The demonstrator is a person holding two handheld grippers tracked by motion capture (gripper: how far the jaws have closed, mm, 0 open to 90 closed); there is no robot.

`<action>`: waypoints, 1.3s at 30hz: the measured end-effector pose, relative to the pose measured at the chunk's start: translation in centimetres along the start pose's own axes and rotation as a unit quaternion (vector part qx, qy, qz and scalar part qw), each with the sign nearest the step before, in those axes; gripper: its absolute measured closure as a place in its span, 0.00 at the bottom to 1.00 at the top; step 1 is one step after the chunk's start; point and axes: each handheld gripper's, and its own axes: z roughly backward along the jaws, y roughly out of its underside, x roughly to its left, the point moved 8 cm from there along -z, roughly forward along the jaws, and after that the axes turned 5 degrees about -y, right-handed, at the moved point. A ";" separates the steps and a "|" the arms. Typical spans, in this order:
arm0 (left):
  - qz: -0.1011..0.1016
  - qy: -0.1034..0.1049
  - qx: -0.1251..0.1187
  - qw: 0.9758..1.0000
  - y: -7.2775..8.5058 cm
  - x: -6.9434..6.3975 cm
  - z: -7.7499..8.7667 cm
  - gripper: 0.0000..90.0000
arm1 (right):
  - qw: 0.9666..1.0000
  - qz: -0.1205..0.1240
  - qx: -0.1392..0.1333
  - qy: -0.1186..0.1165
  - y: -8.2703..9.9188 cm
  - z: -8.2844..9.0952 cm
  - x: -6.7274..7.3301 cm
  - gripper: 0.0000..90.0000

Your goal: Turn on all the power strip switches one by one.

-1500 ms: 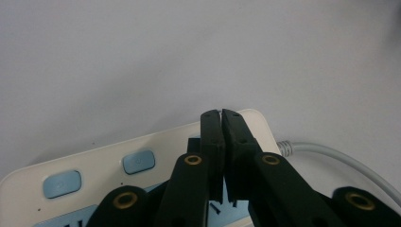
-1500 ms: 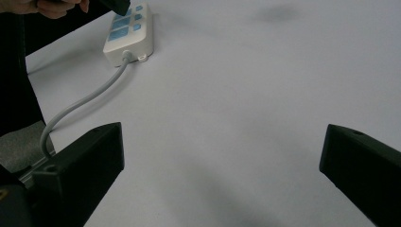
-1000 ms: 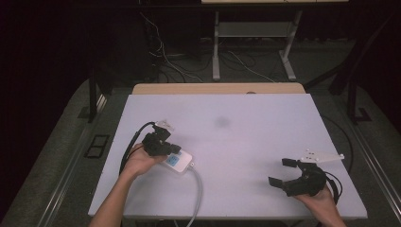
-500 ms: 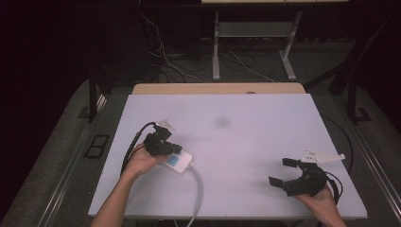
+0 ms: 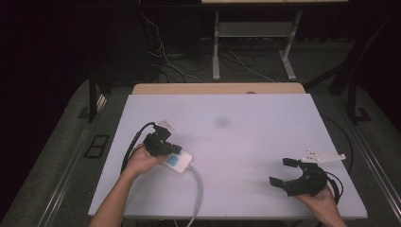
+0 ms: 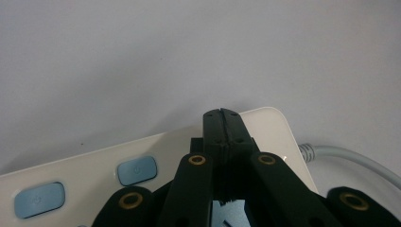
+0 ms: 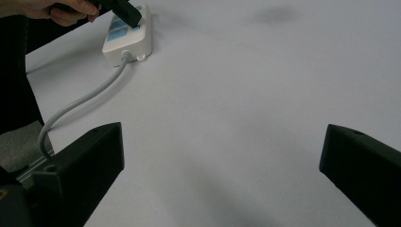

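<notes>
Left tool down on the power strip, right one idle and wide.

My left gripper [image 6: 222,113], jaws pressed together, tips over the white power strip [image 5: 178,162] near the table's [image 5: 265,142] front left; its grey cord [image 7: 80,106] runs off the front edge. My right gripper [image 5: 283,171] rests gaping at front right.

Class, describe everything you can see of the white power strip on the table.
The power strip is a white, plastic-looking block with rounded corners and light blue switch buttons. It lies flat on the table's left side. A grey cord runs from one end off the near edge. The left claw, shut, rests on top.
</notes>
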 end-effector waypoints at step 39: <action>-0.001 0.006 -0.001 1.000 0.1 0.1 0.0 1.00 | 1.000 0.000 -0.010 0.003 -0.2 0.4 -0.2 0.01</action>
